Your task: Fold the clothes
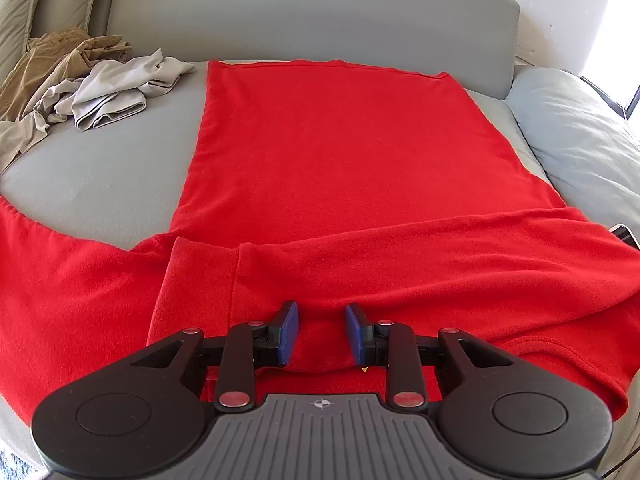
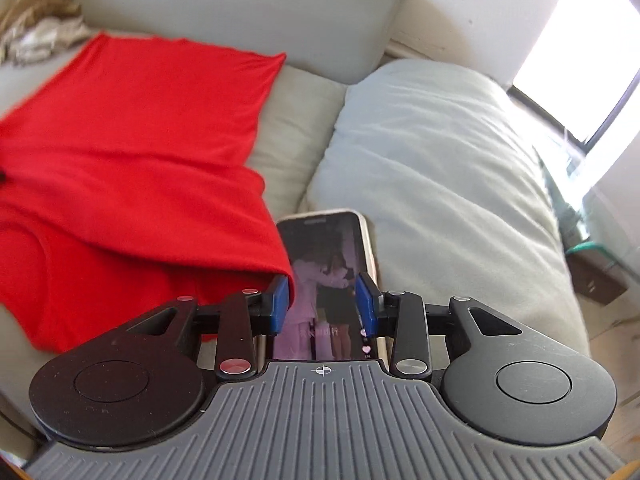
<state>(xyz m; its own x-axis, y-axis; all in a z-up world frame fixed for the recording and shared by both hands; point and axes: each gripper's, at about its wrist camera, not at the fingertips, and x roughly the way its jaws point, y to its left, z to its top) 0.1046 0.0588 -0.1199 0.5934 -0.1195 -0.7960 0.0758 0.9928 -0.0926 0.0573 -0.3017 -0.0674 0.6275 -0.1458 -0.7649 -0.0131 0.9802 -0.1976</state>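
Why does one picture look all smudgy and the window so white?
Right wrist view: the red shirt and the clothes heap are smeared by motion blur, and the window is blown out to plain white. Left wrist view: sharp, evenly lit, though the lens bends the sofa back into a curve.

Red garment [image 1: 340,152] left sleeve cut off by the left edge, phone [image 2: 324,280] near end hidden behind the right gripper [image 2: 326,304], its left edge under red cloth, far-left crumpled clothes [image 2: 40,40] blurred.
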